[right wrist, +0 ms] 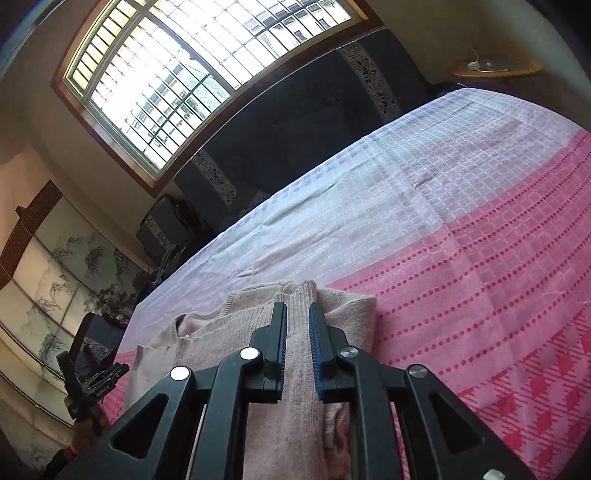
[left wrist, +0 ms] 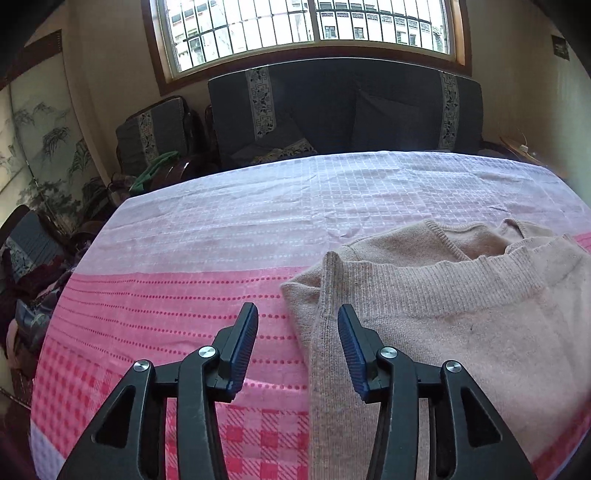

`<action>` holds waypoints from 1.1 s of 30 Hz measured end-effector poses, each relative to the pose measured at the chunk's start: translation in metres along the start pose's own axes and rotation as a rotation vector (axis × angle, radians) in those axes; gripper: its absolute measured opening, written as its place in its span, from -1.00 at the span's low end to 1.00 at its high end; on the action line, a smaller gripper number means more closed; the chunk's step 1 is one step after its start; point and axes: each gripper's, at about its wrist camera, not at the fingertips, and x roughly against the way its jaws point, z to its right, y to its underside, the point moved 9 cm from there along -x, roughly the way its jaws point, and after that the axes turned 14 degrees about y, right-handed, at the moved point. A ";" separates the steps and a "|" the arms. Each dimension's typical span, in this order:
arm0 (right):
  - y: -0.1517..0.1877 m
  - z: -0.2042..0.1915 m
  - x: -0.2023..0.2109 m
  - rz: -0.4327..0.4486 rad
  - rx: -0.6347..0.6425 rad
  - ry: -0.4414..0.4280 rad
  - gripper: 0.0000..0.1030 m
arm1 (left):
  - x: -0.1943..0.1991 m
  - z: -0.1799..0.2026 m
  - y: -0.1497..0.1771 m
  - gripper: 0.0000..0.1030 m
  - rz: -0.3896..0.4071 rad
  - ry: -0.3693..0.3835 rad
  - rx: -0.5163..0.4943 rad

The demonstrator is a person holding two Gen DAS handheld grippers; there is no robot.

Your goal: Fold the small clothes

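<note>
1. The left gripper (left wrist: 297,314) stands about half open above the bed, its blue-padded fingers (left wrist: 242,350) apart with nothing pressed between them.
2. A folded-over sleeve of the beige sweater (left wrist: 443,314) runs up through that gap; it lies closer to the right-hand finger, and whether the finger brushes the knit cannot be told.
3. The sweater's body spreads to the right of the left gripper, its ribbed neckline ahead and to the right.
4. The right gripper (right wrist: 297,317) has its jaws nearly together, with a narrow gap between them. The other sleeve (right wrist: 301,350) lies along that gap beneath the fingers; whether the pads pinch it cannot be told.
5. In the right wrist view the sweater lies under and to the left of the tongs, its folded edge just to their right.
6. The pink and white bedspread (left wrist: 221,229) lies open ahead of and to the left of the left gripper, and ahead of and to the right of the right one.
7. The bed's far edge meets a dark cushioned sofa (left wrist: 343,110) under a barred window (left wrist: 306,26), well ahead of both tongs.
8. The left gripper (right wrist: 92,380) shows at the left edge of the right wrist view, beside the bed's near left edge.
</note>
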 end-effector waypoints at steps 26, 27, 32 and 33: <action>0.126 -0.023 0.017 -0.077 0.463 0.255 -0.32 | 0.084 0.031 0.075 0.71 0.062 -0.067 0.063; 0.130 -0.029 0.017 -0.088 0.484 0.217 0.09 | 0.082 0.023 0.078 0.77 0.061 -0.045 0.119; 0.155 -0.056 0.007 -0.109 0.689 0.278 0.91 | 0.079 -0.024 0.096 0.84 0.087 0.040 0.377; 0.154 -0.057 0.009 -0.099 0.693 0.279 0.91 | 0.079 -0.029 0.099 0.84 0.093 0.072 0.399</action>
